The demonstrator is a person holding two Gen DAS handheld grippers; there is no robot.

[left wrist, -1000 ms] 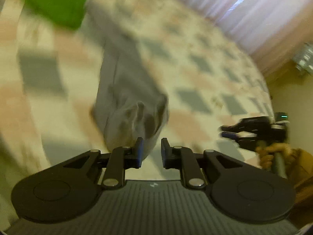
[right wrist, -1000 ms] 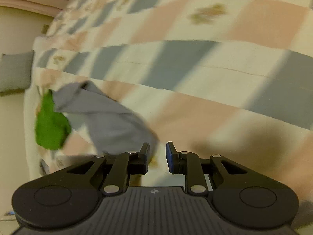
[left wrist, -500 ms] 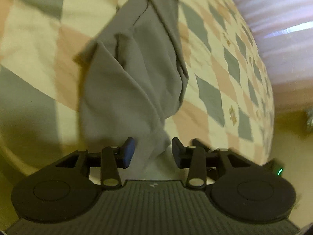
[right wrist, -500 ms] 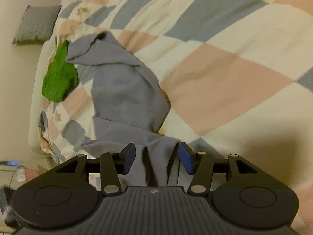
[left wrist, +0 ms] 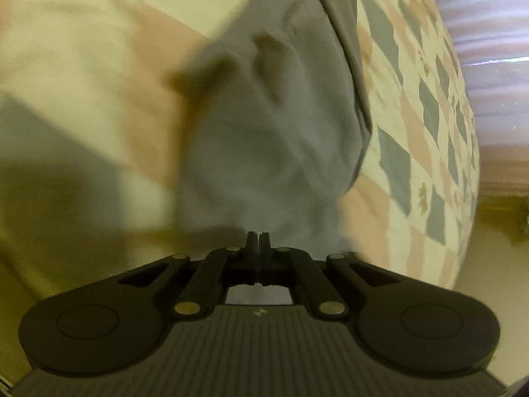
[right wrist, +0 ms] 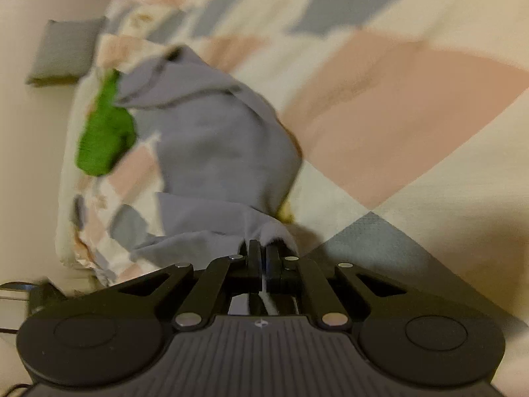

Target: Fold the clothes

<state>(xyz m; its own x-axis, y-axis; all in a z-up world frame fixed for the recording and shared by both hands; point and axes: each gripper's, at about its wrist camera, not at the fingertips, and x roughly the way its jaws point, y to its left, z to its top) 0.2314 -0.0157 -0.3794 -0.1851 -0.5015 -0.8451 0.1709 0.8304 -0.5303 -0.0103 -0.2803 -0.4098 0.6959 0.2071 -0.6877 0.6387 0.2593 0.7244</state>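
A crumpled grey garment lies on the checked bedspread and runs away from me in the left wrist view. My left gripper is shut on its near edge, the cloth bunching just past the fingertips. In the right wrist view the same grey garment stretches up and left. My right gripper is shut on another part of its near hem, with a strip of cloth showing between the fingers. Both views are blurred by motion.
A green garment lies by the bed's left edge beside the grey one. A grey cushion rests on the floor beyond it. Pale curtains hang past the bed's far side. The bedspread spreads out to the right.
Both grippers were open around the grey garment's near edge half a second ago; both have now closed on it. The cameras moved closer to the cloth.
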